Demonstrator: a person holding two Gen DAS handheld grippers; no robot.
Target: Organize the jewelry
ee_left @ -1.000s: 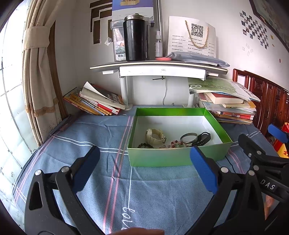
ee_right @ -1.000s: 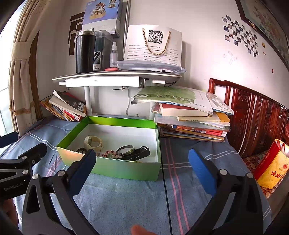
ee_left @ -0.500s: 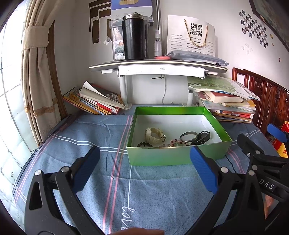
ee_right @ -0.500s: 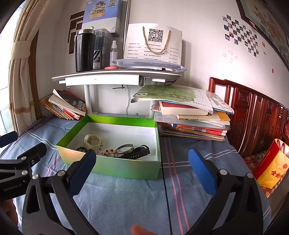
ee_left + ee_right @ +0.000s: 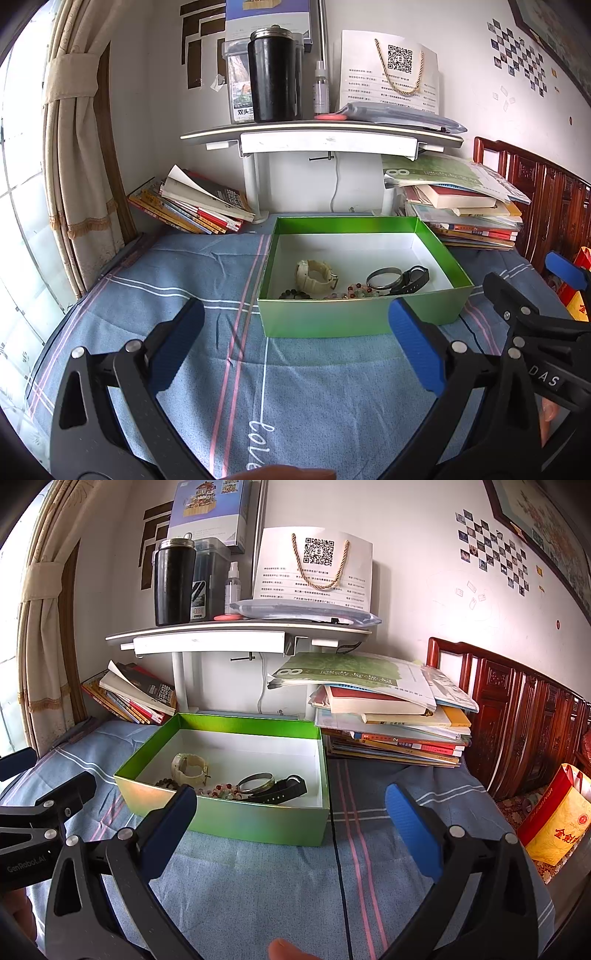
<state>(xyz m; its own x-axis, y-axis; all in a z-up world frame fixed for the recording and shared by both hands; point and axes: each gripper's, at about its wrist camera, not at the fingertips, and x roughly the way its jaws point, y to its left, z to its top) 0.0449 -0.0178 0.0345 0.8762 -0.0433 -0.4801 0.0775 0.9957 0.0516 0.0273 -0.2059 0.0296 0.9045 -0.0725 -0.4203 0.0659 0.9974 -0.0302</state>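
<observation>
Two tongs wide open, jewelry in the green box

I hold my left tongs point(image 5: 295, 345) and right tongs point(image 5: 290, 825) spread wide and empty above the blue striped cloth point(image 5: 184, 280). At 12 o'clock sits the green box point(image 5: 360, 317). Along its near wall lie a cream watch point(image 5: 314, 273), a dark bead bracelet point(image 5: 295, 294), a colored bead string point(image 5: 356, 290), a metal bangle point(image 5: 384, 277) and a black band point(image 5: 415, 277).

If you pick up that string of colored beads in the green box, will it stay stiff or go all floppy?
Probably floppy: the bead bracelet lies in a loose, wavy line on the floor of the green box, not a firm ring like the metal bangle beside it. The round beads look smooth, so it may slip from the pads.
</observation>
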